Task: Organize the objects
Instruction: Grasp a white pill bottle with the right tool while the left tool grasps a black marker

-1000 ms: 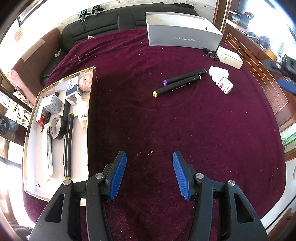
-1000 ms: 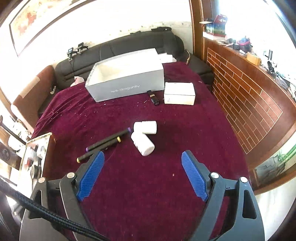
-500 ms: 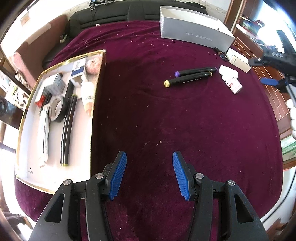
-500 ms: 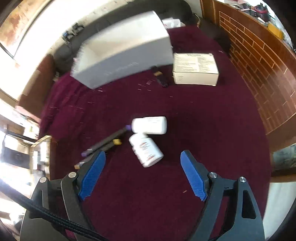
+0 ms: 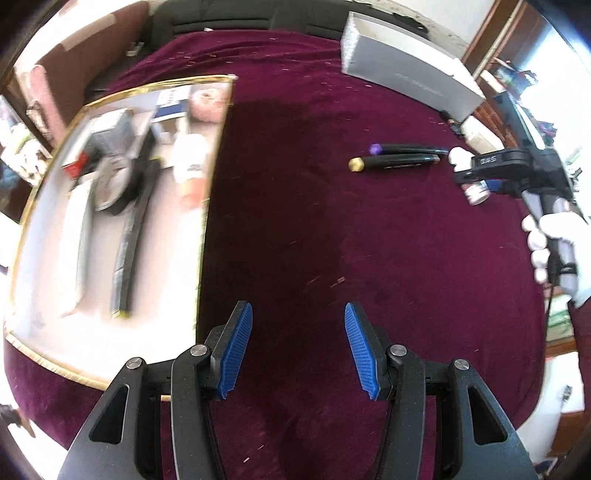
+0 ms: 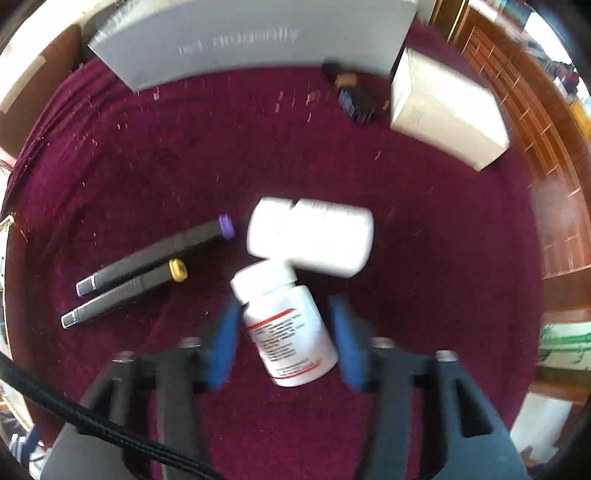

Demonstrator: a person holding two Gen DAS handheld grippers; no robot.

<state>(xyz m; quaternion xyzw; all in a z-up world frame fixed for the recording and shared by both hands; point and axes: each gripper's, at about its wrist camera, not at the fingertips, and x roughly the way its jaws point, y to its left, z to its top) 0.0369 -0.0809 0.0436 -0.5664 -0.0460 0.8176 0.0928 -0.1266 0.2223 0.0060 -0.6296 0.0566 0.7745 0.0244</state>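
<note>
Two white pill bottles lie on the maroon cloth: a plain one (image 6: 314, 236) and a red-labelled one (image 6: 288, 328) that leans against it. My right gripper (image 6: 284, 332) points down over the labelled bottle, which lies between the blurred blue pads (image 6: 225, 332). The jaws are closing and stand just beside its sides. Two black markers (image 6: 155, 254) lie to the left of the bottles. My left gripper (image 5: 298, 350) is open and empty above bare cloth, next to the gold-rimmed tray (image 5: 207, 221). In the left wrist view a white-gloved hand (image 5: 554, 236) holds the right gripper (image 5: 480, 177).
The tray holds several items, among them a tape roll (image 5: 110, 184) and a long black strip (image 5: 129, 251). A grey open box (image 6: 240, 40) stands at the back. Beside it sit a white carton (image 6: 443, 110) and a small dark object (image 6: 351, 96). A black sofa (image 5: 229, 18) lies beyond.
The right gripper has come down from above the cloth onto the labelled bottle and its jaws have narrowed around it. The left gripper has drifted slightly and rolled; its opening is unchanged.
</note>
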